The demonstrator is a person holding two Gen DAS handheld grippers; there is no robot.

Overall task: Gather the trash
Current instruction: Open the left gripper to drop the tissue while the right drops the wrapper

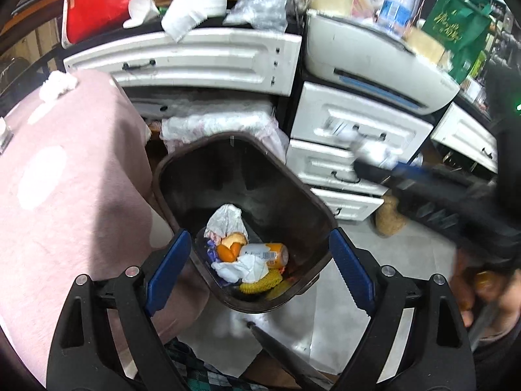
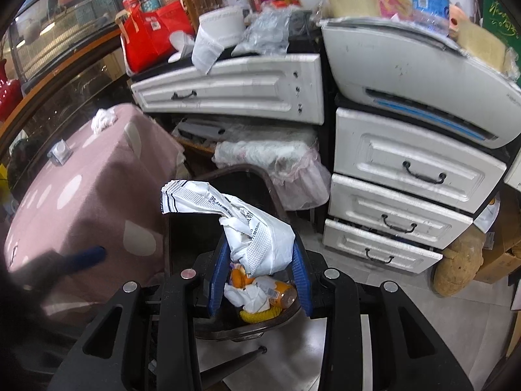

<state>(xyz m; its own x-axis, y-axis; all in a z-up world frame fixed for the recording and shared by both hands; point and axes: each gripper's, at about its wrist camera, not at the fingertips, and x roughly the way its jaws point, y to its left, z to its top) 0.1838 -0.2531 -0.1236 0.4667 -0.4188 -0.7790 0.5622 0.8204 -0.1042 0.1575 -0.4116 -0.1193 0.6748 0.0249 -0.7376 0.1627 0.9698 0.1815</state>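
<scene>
Right gripper (image 2: 260, 273) jaws pinching crumpled wrapper (image 2: 257, 238) above bin (image 2: 228, 329), poised for drop. Left gripper (image 1: 260, 273) jaws spread, empty, over bin's near rim.

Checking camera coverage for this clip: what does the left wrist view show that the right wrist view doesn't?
Left wrist only: the open left tool above the bin, empty, a green bag at upper right, and the bin's whole dark interior.
Right wrist only: the crumpled white wrapper close up, clamped in the right tool, and a red vase at far left.
Both: the brown bin with trash, the pink cloth, the white drawers.
</scene>
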